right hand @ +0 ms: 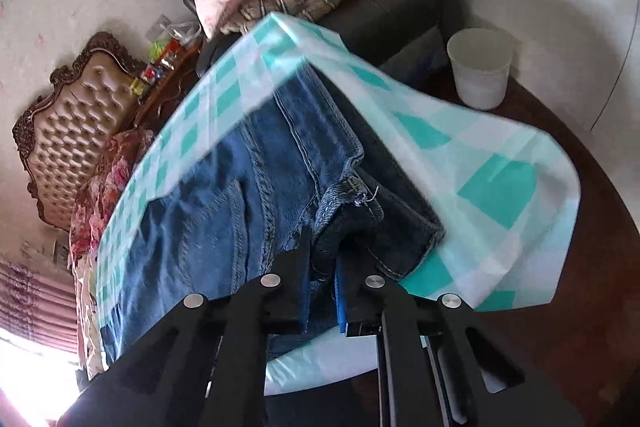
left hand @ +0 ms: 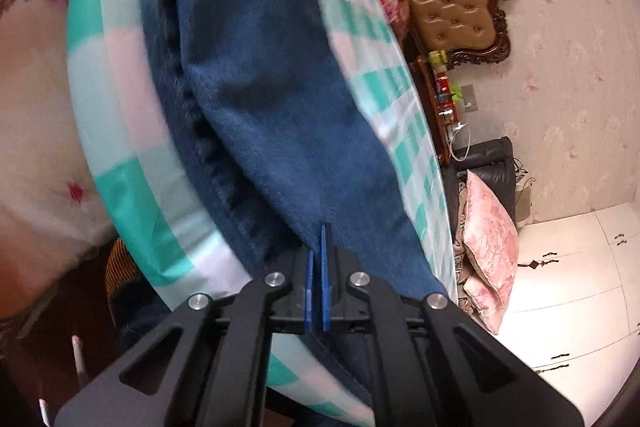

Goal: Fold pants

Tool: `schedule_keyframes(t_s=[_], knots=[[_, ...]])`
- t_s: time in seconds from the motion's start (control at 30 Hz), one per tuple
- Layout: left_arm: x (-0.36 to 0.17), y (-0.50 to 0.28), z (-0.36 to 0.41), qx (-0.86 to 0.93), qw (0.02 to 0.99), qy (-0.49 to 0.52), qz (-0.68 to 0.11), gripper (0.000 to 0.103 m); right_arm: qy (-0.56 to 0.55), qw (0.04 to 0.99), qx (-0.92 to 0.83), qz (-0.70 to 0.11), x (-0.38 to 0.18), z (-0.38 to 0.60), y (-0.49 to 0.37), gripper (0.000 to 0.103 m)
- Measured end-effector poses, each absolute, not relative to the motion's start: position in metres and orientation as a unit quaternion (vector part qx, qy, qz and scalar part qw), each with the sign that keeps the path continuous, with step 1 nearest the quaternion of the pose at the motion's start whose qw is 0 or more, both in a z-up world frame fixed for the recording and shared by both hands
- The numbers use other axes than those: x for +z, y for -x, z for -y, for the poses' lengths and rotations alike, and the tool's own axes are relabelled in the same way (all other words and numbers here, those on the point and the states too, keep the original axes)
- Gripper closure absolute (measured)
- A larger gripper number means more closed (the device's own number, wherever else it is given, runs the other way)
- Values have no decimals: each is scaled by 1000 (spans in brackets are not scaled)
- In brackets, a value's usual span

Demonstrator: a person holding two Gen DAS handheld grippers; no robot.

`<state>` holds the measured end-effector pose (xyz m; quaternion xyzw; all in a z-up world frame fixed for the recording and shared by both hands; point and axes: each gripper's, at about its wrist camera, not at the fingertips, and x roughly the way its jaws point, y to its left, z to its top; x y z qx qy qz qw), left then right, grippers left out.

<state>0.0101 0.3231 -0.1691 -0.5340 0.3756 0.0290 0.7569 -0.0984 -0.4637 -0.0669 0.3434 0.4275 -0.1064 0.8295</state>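
While the jeans (right hand: 224, 211) lie spread along the checked tablecloth (right hand: 496, 183), reaching toward its far corner and hanging close to its near edge, both tools have hold of denim at that near edge. In the right wrist view the right gripper (right hand: 323, 267) has its jaws closed on a bunched hem or waistband edge, the fabric plainly pinched between the blue pads and gathered up around them. In the left wrist view the left gripper (left hand: 319, 259) shows its blue pads almost meeting, with the dark cloth (left hand: 280, 115) running up to their tips; it looks to be nipping a thin edge, though the blur makes that hard to confirm. This reads as the start of a fold, with the near end gripped at two points. The next move probably calls for lifting both points together and carrying them toward the far edge, keeping the layers aligned and the tablecloth undisturbed.
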Motion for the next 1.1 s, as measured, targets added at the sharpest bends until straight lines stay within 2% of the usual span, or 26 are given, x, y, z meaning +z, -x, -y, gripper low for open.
schedule_keyframes(t_s=[0.1,0.2,0.23,0.27,0.3,0.43,0.47,0.5,0.57,0.63,0.67,0.7,0.73,0.77,0.83,0.97,1.1], knots=[[-177,-9,-322,47,754,508,-412,100,-312,837,-130,-431,-56,466,99,93],[-185,-3,-330,32,754,515,-407,97,-302,821,-146,-463,-77,470,92,93],[-179,0,-332,48,764,499,-405,95,-290,819,-153,-471,-81,467,91,93],[-168,5,-337,82,781,469,-403,87,-278,818,-161,-476,-84,464,91,93],[-160,8,-343,106,793,449,-399,83,-268,818,-167,-481,-87,462,91,93],[-126,16,-367,193,833,358,-374,82,-196,819,-206,-499,-94,447,86,93],[-109,16,-364,227,854,300,-358,75,-183,821,-218,-495,-91,443,87,88],[-93,17,-354,272,875,213,-338,56,-174,823,-232,-489,-87,439,89,77],[-85,11,-338,325,884,90,-323,36,-148,831,-258,-469,-75,429,96,64],[-83,9,-342,309,881,82,-349,54,-127,840,-280,-447,-61,418,103,57],[-75,14,-339,301,891,83,-329,54,-114,849,-277,-436,-52,409,103,53],[-69,16,-332,302,900,70,-306,53,-101,858,-267,-427,-45,401,102,44],[-69,15,-328,302,904,56,-298,47,-86,866,-259,-418,-40,392,100,40],[-78,5,-327,285,900,55,-324,46,-63,873,-253,-413,-37,381,95,38],[-85,-5,-321,246,902,75,-347,48,-39,873,-239,-423,-39,364,82,38],[-87,-12,-288,173,917,42,-356,46,-23,889,-143,-434,-42,315,45,38],[-101,-17,-277,171,909,36,-377,46,38,888,-104,-446,-62,278,5,38]])
